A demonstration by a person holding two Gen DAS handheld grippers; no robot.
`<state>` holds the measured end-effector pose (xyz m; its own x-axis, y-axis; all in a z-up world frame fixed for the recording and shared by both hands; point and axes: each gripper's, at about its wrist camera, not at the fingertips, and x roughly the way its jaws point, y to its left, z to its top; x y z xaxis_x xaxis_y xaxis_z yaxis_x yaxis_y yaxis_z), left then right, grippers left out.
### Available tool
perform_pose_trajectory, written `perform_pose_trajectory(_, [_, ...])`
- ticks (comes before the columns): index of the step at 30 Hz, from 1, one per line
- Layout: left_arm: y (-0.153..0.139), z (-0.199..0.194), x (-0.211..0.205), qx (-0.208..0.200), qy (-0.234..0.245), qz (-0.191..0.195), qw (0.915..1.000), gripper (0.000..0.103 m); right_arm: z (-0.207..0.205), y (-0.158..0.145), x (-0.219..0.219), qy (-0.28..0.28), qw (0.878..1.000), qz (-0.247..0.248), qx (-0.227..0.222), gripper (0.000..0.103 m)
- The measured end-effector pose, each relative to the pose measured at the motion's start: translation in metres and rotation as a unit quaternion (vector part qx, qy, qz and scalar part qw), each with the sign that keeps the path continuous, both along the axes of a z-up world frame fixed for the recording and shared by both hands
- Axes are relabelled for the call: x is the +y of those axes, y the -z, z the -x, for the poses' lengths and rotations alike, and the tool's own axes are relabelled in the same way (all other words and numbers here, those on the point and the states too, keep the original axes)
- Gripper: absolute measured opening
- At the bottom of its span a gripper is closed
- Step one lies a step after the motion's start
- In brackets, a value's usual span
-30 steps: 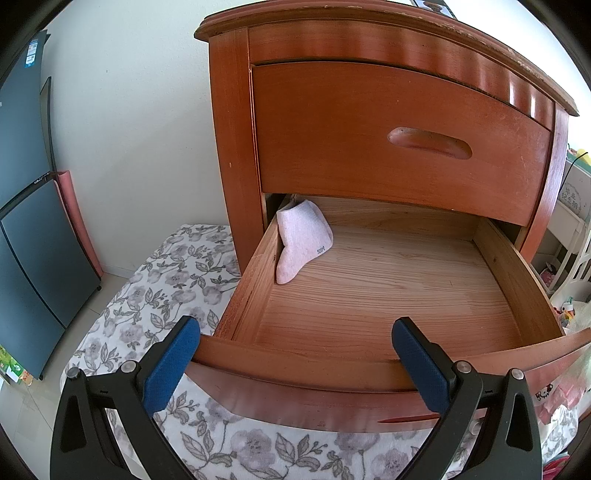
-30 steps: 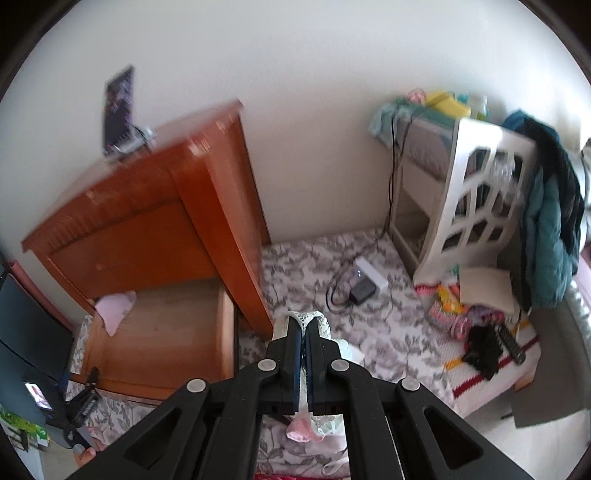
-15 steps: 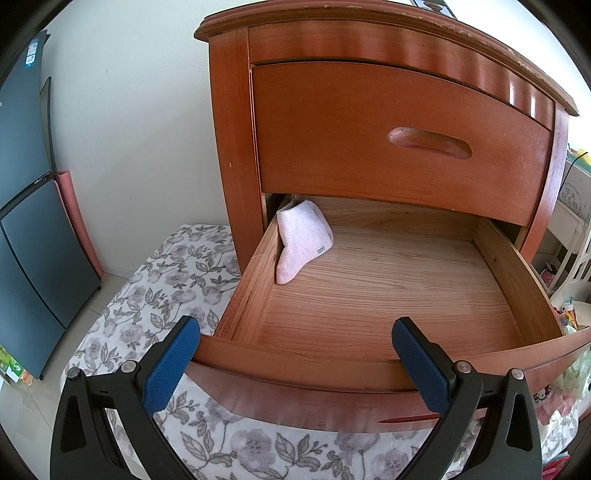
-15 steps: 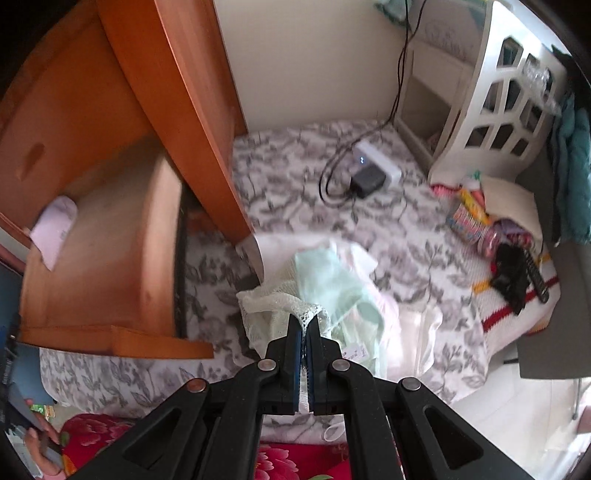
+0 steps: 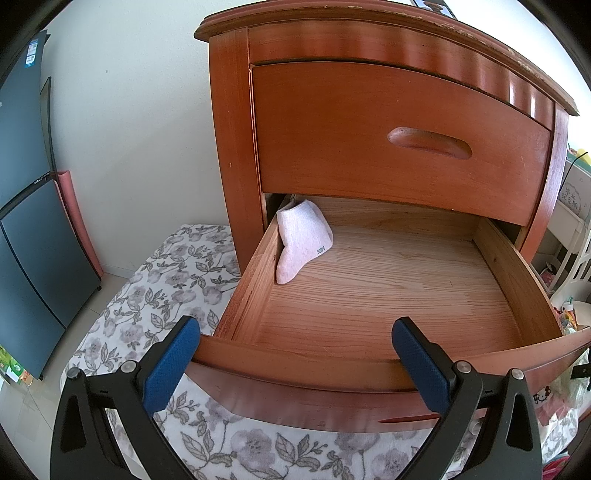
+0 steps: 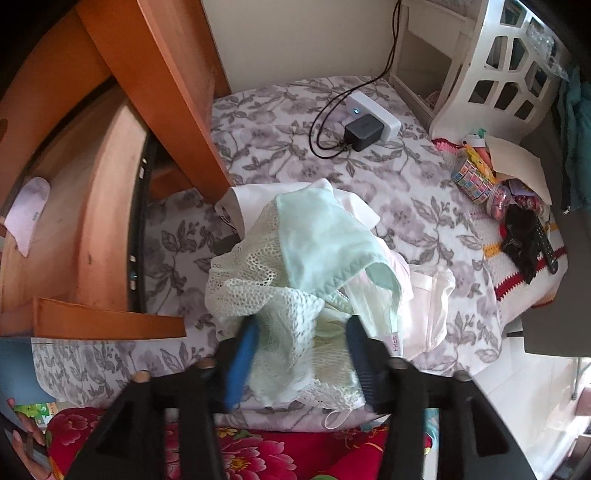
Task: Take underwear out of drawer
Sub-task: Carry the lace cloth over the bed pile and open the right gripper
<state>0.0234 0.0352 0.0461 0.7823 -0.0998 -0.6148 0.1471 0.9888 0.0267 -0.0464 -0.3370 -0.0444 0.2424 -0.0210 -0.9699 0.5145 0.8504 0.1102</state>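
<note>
Beside the drawer (image 6: 92,229), the mint lace underwear (image 6: 306,266) lies heaped on the floral blanket (image 6: 424,206) between the right gripper's (image 6: 301,354) just-parted jaws, seemingly light and limp, best pinched at a bunched fold.

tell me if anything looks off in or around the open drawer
One pale pink sock lies alone in the drawer, propped against its left wall. Chipped finish shows along the nightstand's top edge. Nothing else stands out.
</note>
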Motion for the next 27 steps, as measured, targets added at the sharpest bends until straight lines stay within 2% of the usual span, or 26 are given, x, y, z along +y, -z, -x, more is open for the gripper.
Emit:
perform_pose_trajectory(7, [0.0000,0.0000,0.0000,0.000,0.000,0.000,1.0000,0.103,0.0018,0.0056,-0.0037,0.001,1.000,0.005,0.010,0.075])
perform_pose_trajectory(9, [0.0000,0.0000,0.0000,0.000,0.000,0.000,1.0000,0.103,0.0022,0.0057,-0.0038,-0.002,1.000,0.007,0.008,0.082])
perform_pose_trajectory(11, [0.0001,-0.0002,0.0000,0.000,0.000,0.000,1.0000,0.103,0.0028,0.0059,-0.0035,-0.005,1.000,0.009,0.005,0.096])
perform_pose_trajectory(13, [0.0000,0.0000,0.0000,0.000,0.000,0.000,1.0000,0.103,0.0033,0.0059,-0.0026,-0.010,1.000,0.010,-0.001,0.103])
perform_pose_trajectory(27, [0.0002,-0.0003,0.0000,0.000,0.000,0.000,1.0000,0.103,0.0060,0.0010,-0.0043,-0.011,1.000,0.018,-0.010,0.103])
